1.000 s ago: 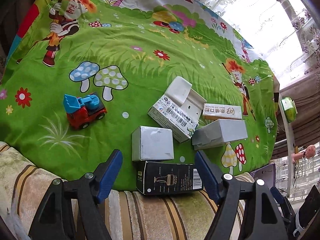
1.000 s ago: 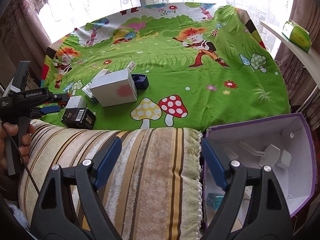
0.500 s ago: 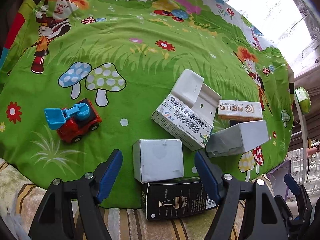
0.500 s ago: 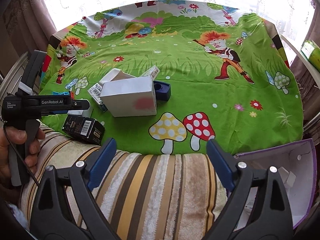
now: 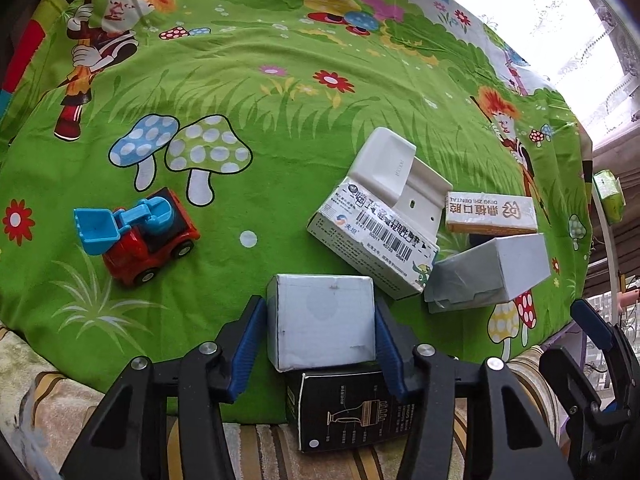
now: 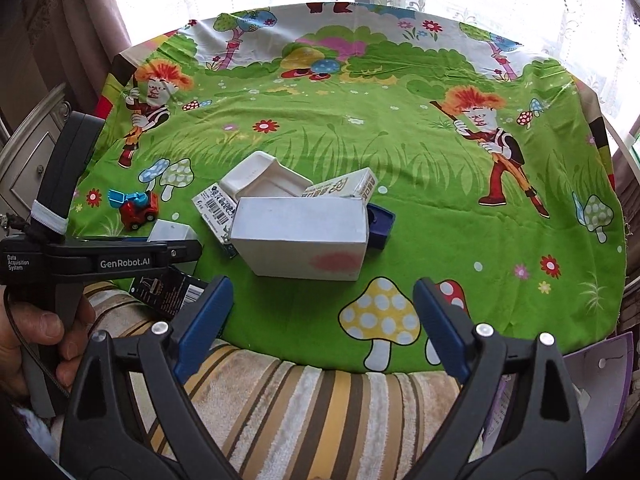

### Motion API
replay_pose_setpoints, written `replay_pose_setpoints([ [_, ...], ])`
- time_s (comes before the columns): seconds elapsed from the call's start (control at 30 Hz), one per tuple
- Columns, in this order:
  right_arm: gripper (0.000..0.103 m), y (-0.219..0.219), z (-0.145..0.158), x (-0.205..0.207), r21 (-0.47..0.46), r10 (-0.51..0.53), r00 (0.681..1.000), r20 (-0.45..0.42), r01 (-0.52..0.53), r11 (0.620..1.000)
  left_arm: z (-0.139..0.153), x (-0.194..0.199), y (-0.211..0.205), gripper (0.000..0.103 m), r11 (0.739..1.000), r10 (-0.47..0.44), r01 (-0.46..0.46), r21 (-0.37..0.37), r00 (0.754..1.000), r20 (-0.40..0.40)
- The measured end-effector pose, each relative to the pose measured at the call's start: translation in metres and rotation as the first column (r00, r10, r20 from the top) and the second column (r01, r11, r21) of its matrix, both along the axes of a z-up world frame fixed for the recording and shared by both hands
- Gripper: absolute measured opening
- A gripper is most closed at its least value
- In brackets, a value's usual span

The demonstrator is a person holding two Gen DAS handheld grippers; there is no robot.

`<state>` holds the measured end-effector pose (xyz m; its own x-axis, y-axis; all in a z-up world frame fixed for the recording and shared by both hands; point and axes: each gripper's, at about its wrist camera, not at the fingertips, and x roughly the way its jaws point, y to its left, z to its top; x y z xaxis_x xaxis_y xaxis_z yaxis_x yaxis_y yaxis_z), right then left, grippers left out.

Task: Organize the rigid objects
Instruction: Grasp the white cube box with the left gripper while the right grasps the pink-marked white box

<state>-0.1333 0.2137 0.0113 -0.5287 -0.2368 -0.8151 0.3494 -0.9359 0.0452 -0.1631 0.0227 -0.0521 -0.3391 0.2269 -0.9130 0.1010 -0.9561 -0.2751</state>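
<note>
My left gripper (image 5: 320, 316) has closed its blue pads on both sides of a small white box (image 5: 322, 326), which rests on the green cartoon cloth (image 5: 280, 92) against a black box (image 5: 344, 408). The small white box also shows in the right wrist view (image 6: 172, 232). Beyond lie a barcode box (image 5: 372, 244) with a white plastic holder (image 5: 394, 168), a grey-white box (image 5: 488, 272), an orange-white dental box (image 5: 492, 214) and a red and blue toy digger (image 5: 140, 236). My right gripper (image 6: 320, 312) is open and empty, just before a large white box (image 6: 304, 240).
A striped towel (image 6: 300, 412) covers the near table edge. A purple-rimmed open box (image 6: 600, 380) sits at the lower right. A dark blue object (image 6: 380, 224) lies behind the large white box. A green packet (image 5: 608, 196) sits on a shelf at the right.
My left gripper moved forward over the black box and closed its jaws onto the small white box. My right gripper moved left and forward toward the large white box, still open.
</note>
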Motion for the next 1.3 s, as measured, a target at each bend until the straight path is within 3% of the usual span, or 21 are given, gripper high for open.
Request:
replay_pose_setpoints([
  [0.37, 0.098, -0.024, 0.0, -0.018, -0.006, 0.014, 1.0, -0.024, -0.015, 1.0, 0.016, 0.011, -0.009, 0.053, 0.999, 0.049, -0.049, -0.001, 0.991, -0.129],
  [1.13, 0.1, -0.035, -0.026, -0.042, 0.055, -0.022, 0.999, 0.047, 0.02, 0.998, 0.012, 0.011, -0.012, 0.053, 0.998, 0.059, -0.054, 0.041, 0.988, -0.139],
  [1.3, 0.093, -0.035, -0.026, -0.042, 0.062, -0.029, 0.999, 0.036, 0.026, 0.998, 0.012, 0.011, -0.013, 0.053, 0.997, 0.063, -0.058, 0.041, 0.987, -0.146],
])
